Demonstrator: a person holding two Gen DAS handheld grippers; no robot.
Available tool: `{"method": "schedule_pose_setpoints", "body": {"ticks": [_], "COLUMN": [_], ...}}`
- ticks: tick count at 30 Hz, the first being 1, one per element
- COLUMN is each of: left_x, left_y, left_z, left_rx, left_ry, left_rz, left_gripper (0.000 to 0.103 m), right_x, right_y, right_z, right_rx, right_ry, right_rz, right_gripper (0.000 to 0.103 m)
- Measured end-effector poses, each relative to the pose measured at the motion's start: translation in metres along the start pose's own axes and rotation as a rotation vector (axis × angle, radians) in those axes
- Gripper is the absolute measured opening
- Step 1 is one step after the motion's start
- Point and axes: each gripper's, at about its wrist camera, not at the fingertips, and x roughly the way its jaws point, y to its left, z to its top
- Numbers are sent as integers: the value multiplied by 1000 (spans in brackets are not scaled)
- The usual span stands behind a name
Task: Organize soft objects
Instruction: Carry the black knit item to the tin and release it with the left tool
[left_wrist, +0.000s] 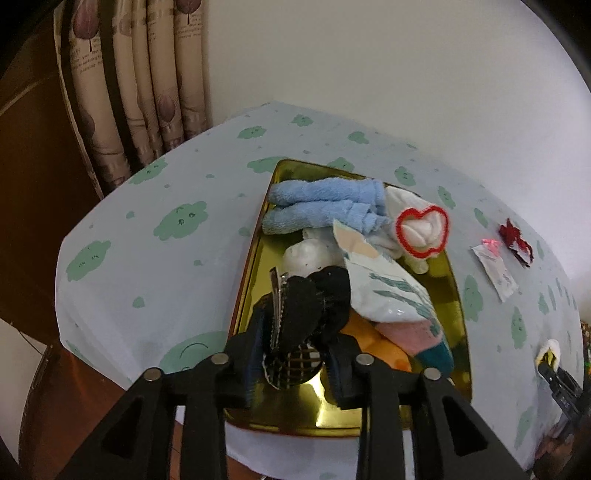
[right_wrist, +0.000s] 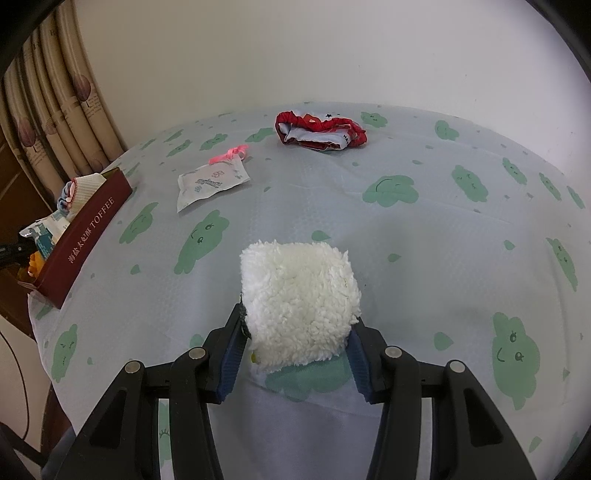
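My left gripper (left_wrist: 295, 354) is shut on a black hair clip with a fabric bow (left_wrist: 303, 314) and holds it over the near end of the gold tin box (left_wrist: 251, 258). The box holds a rolled blue towel (left_wrist: 321, 206), a white sock with red trim (left_wrist: 421, 229), a white packet (left_wrist: 388, 288) and a pink and teal sock (left_wrist: 424, 339). My right gripper (right_wrist: 299, 343) is shut on a fluffy white pad (right_wrist: 299, 302) just above the tablecloth. The box also shows at the left of the right wrist view (right_wrist: 88, 236).
A small white sachet (right_wrist: 210, 182) with a pink ribbon (right_wrist: 231, 153) and a red-trimmed cloth (right_wrist: 319, 131) lie on the cloud-print tablecloth (right_wrist: 424, 240). Curtains (left_wrist: 140, 74) hang at the back left. The table edge drops off at the left.
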Motion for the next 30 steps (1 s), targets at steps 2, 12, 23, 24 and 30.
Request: {"method": "schedule_pose_setpoints", "body": {"ticks": [2, 12, 23, 24, 30], "left_x": [3, -7, -35, -39, -75], "left_y": [2, -5, 9, 10, 9], "left_z": [2, 1, 5, 3, -32], "left_rx": [-18, -3, -54, -63, -113], "left_ry": [-4, -44, -70, -76, -168], "left_rz": [1, 28, -95, -107, -106], "left_gripper": [37, 53, 53, 53, 53], "right_x": [0, 1, 0, 1, 1], "right_y": [0, 0, 0, 0, -1], "right_z": [0, 0, 0, 0, 0], "right_rx": [0, 2, 3, 3, 4], "right_ry": [0, 1, 1, 1, 1], "right_rz": [0, 1, 1, 1, 1], "right_gripper": [48, 48, 48, 48, 48]}}
